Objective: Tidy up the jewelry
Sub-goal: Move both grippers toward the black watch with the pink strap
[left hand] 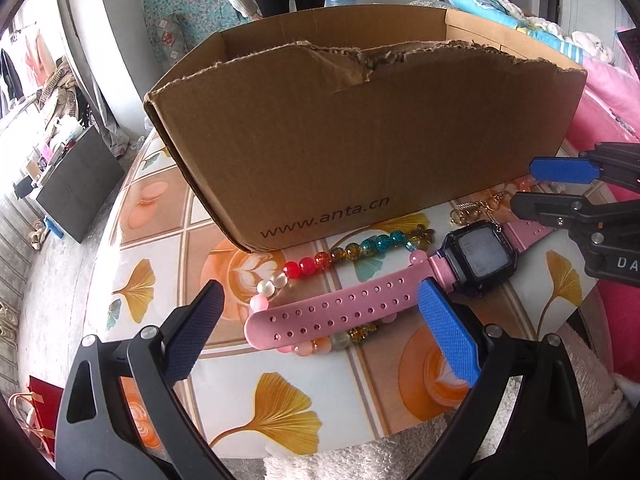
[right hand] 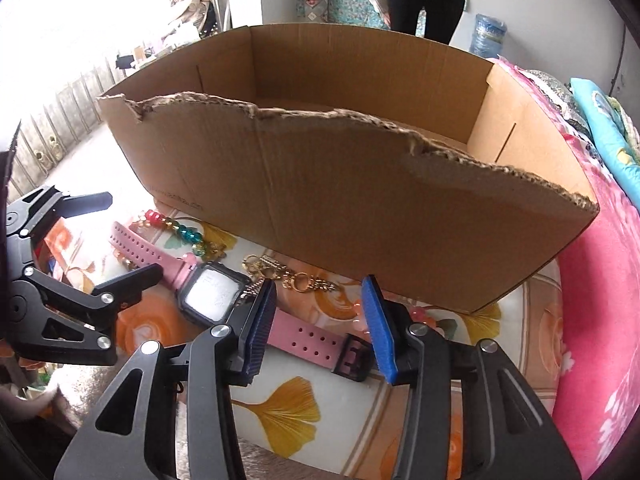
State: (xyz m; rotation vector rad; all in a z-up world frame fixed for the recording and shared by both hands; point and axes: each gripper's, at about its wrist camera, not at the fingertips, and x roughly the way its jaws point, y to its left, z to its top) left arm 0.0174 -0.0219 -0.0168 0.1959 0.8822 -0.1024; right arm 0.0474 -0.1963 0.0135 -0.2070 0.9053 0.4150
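As seen through the left wrist camera, the left hand-held gripper (left hand: 320, 320) stands wide apart, holding nothing, its fingers either side of the perforated pink strap of a watch (left hand: 478, 258) that lies flat on the patterned desk (left hand: 280, 400). A bead bracelet (left hand: 340, 256) of red, amber, teal and pale pink beads curls under and behind that strap. Just beyond the watch face lies a gold chain (left hand: 476, 208), close against the foot of a torn cardboard box (left hand: 360, 140) printed "www.anta.cn". The right hand-held gripper (left hand: 536, 188) enters from the right edge, its fingers apart, above the far strap.

Through the right wrist camera, the right hand-held gripper (right hand: 320, 312) is partly spread with nothing between its pads, poised over the buckle-end strap of the watch (right hand: 212, 294). The gold chain (right hand: 292, 276) lies just ahead of its fingertips, near the box (right hand: 360, 200) wall. The bead bracelet (right hand: 188, 232) sits further left, beside the other strap. The left hand-held gripper (right hand: 128, 236) shows at the left edge, spread wide. A pink floral bedcover (right hand: 600, 320) lies to the right of the desk (right hand: 300, 420).
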